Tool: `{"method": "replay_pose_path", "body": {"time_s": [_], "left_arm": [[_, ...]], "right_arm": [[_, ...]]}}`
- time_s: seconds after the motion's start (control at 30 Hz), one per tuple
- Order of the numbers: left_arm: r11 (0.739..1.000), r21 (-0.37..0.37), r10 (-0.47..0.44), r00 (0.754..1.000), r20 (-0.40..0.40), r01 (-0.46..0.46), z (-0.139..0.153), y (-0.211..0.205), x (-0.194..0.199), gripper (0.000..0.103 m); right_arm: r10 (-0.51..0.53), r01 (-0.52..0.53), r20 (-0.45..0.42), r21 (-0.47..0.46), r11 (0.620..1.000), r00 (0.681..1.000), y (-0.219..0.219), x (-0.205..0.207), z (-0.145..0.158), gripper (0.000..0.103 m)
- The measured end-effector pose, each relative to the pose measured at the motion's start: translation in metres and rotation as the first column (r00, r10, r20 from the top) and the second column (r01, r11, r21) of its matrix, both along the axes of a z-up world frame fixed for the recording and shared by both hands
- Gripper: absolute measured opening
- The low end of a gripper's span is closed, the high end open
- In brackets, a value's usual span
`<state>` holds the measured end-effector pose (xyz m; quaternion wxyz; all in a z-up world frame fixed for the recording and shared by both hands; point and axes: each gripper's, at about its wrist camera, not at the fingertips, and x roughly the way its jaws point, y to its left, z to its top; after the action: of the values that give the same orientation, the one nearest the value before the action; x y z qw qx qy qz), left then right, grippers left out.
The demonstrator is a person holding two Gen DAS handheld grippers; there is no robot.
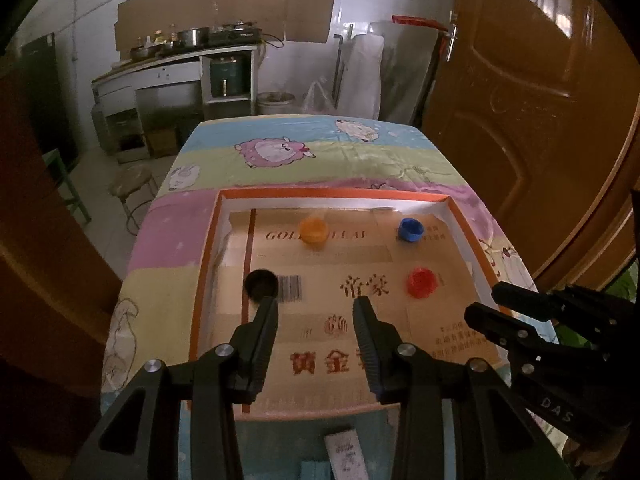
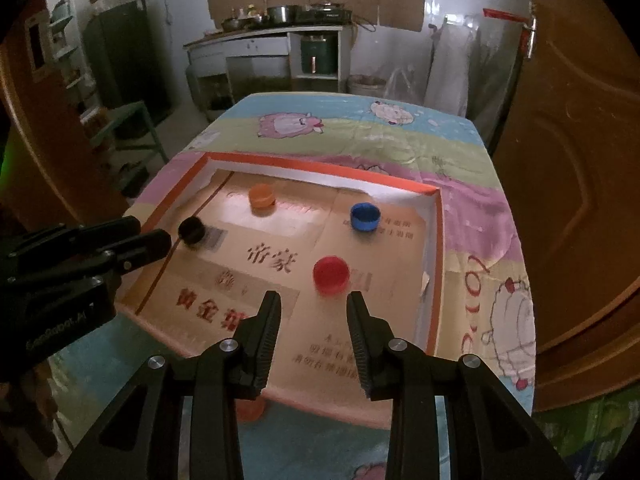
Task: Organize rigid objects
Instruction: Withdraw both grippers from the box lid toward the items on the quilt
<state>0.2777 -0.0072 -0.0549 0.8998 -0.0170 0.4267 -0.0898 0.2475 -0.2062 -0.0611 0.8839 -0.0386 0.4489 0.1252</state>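
Observation:
A shallow cardboard tray [image 1: 208, 240] [image 2: 436, 240] with an orange rim lies on the table. In it stand four bottle caps: orange [image 1: 313, 230] [image 2: 261, 196], blue [image 1: 410, 229] [image 2: 365, 217], black [image 1: 261, 283] [image 2: 192, 229] and red [image 1: 421, 282] [image 2: 331, 273]. My left gripper [image 1: 316, 304] hovers open over the tray's near half, between the black and red caps, with nothing between its fingers. My right gripper [image 2: 313, 299] is open and empty too, just short of the red cap. Each gripper shows in the other's view, the right one [image 1: 486, 300] and the left one [image 2: 150, 236].
The table wears a pastel sheep-print cloth [image 1: 320, 152]. Another orange cap [image 2: 250, 408] lies on the cloth below the tray's near edge, and a small white card [image 1: 346, 452] lies near it. A brown door [image 1: 520, 80] stands right; a stool [image 1: 132, 188] and kitchen counter [image 1: 180, 64] lie beyond.

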Motion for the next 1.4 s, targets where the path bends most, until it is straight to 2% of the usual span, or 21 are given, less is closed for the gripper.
{"method": "replay_pose_path", "body": {"time_s": [0.47, 0.97, 1.4], "left_arm": [[1.000, -0.005, 0.009, 0.999, 0.051, -0.009, 0.014, 0.016, -0.049, 0.039], [0.999, -0.033, 0.004, 0.999, 0.050, -0.002, 0.000, 0.028, -0.103, 0.039], [0.998, -0.060, -0.016, 0.998, 0.055, 0.019, -0.015, 0.019, -0.145, 0.039]], "right_arm": [[-0.006, 0.005, 0.026, 0.014, 1.000, 1.000, 0.007, -0.051, 0.009, 0.035], [0.022, -0.024, 0.053, 0.030, 0.999, 0.998, 0.022, -0.119, 0.010, 0.035], [0.033, -0.035, 0.058, 0.032, 0.999, 0.998, 0.026, -0.162, -0.006, 0.035]]}}
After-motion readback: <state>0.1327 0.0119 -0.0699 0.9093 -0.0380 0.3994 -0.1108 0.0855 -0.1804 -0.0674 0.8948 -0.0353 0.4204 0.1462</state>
